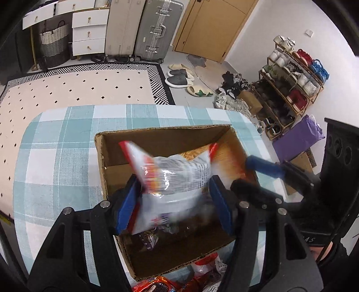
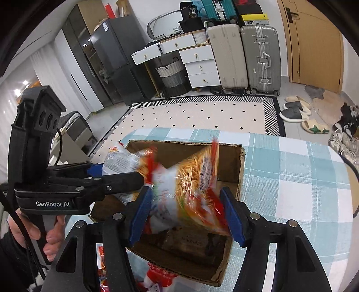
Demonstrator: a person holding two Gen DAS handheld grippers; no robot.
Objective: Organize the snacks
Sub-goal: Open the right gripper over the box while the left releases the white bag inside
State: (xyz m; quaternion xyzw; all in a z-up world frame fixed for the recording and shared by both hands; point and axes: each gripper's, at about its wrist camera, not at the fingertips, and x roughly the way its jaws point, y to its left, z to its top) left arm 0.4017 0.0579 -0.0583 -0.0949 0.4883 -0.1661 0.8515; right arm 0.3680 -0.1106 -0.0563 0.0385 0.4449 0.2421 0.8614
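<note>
Left hand-held gripper (image 2: 125,179) body: "GenRobot.AI" in white letters
Black box (image 2: 189,11) on top of the drawers (image 2: 197,65): "36"
Snack bags: print blurred, unreadable

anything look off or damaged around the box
The cardboard box has no neat flaps: its top rim is torn and ragged, frayed worst at the corners. A few snack packets still lie loose on the checked tablecloth beside its near wall. Nothing looks spilled.

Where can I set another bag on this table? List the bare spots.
Free: checked cloth left of the cardboard box, the strip beyond its far wall, and the stretch to its right. Crowded: the box mouth, filled by two bags; loose snack packets along the near edge.
</note>
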